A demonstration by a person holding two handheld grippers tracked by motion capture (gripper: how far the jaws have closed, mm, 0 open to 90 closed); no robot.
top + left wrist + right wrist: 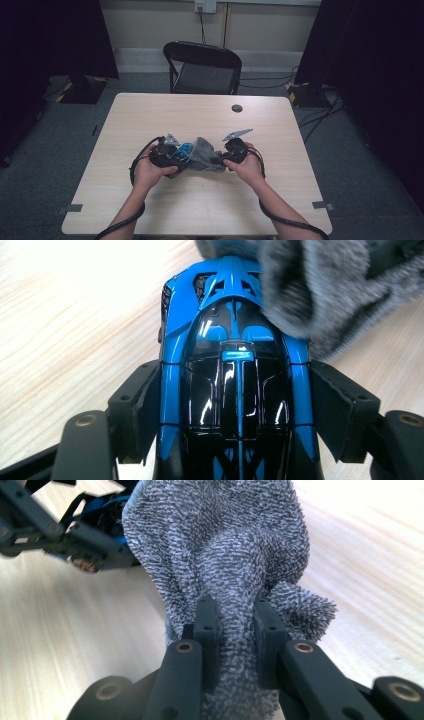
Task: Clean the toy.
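I had the left gripper (235, 405) clamped on the blue toy car (235, 390) mid-table, right gripper (235, 625) pinching the grey cloth (220, 545) against its end. Wiping underway; probably most bodywork left.

In the left gripper view, the grey cloth (320, 295) covers the far right corner of the blue toy car (235, 390) ahead of the claw, and the car's near end runs off the bottom edge. In the right gripper view, the cloth (220, 545) hides most of the car (102, 507) beyond the claw.
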